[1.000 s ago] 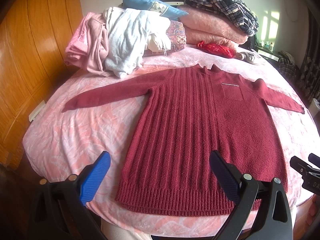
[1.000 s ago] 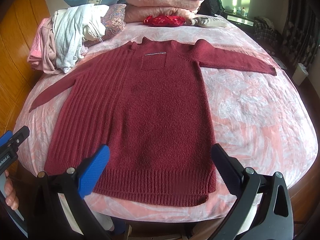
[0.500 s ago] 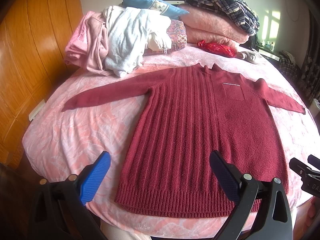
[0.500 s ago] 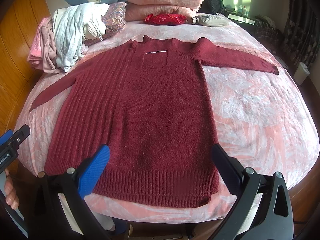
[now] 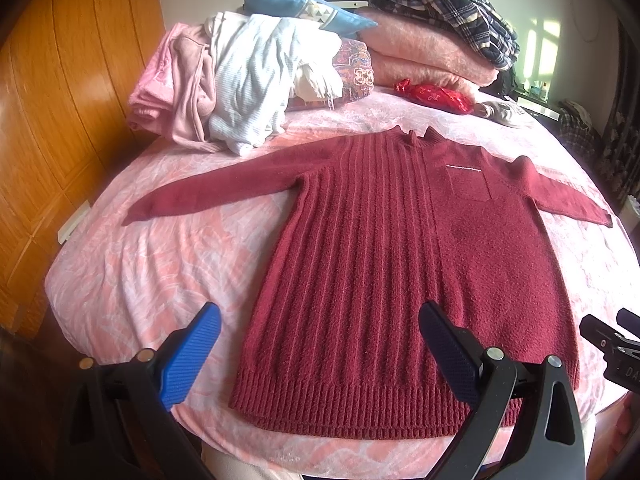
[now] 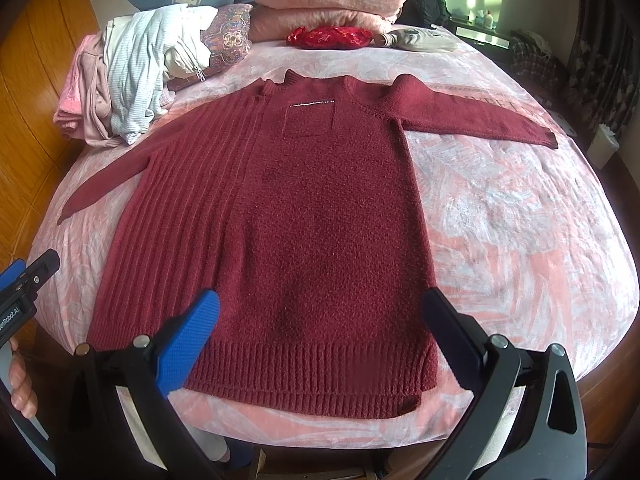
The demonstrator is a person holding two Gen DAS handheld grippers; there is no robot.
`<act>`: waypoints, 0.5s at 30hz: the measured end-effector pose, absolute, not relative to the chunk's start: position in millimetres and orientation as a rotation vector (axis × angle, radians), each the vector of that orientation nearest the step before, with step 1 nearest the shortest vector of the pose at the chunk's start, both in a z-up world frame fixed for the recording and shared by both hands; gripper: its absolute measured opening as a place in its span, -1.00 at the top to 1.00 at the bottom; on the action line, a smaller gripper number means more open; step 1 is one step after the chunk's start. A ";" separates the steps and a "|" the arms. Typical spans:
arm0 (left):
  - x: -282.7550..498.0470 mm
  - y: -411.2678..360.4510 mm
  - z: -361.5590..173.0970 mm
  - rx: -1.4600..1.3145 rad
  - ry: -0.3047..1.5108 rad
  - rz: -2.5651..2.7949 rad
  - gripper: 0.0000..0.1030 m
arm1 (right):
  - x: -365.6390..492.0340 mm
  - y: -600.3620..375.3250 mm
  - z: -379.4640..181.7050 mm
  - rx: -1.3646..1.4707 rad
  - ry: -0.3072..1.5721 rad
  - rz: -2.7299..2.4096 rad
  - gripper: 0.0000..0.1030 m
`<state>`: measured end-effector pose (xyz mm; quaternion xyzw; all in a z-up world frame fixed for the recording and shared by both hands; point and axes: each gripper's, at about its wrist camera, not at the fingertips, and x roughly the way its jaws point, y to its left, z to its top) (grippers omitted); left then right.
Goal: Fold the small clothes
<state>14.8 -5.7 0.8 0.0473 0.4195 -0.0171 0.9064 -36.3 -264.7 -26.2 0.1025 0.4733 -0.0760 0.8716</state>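
A dark red knit sweater (image 5: 384, 264) lies flat, front up, on the pink bedspread (image 5: 160, 272), both sleeves spread out sideways and its ribbed hem toward me. It also shows in the right wrist view (image 6: 304, 220). My left gripper (image 5: 320, 340) is open and empty, held above the hem's left part. My right gripper (image 6: 320, 328) is open and empty above the hem's right part. Neither touches the sweater.
A heap of pink and pale striped clothes (image 5: 240, 84) lies at the bed's far left. Folded pink blankets (image 5: 424, 52) with a plaid garment, a blue pillow and a red pouch (image 5: 432, 96) lie at the head. An orange wooden wardrobe (image 5: 48, 100) stands left.
Both grippers have eased slightly forward and lower toward the sweater's hem. The sweater has not moved and both grippers stay open.
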 end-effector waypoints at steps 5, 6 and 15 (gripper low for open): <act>15.8 -5.4 0.6 0.097 0.868 -0.034 -0.93 | -33.8 -265.7 -28.6 0.213 0.993 -0.159 -0.95; 16.8 -4.9 0.1 0.096 0.868 -0.033 -0.93 | -32.9 -265.9 -28.7 0.213 0.994 -0.158 -0.95; 19.7 -4.2 -1.2 0.097 0.871 -0.034 -0.93 | -26.8 -266.6 -31.7 0.209 1.005 -0.151 -0.95</act>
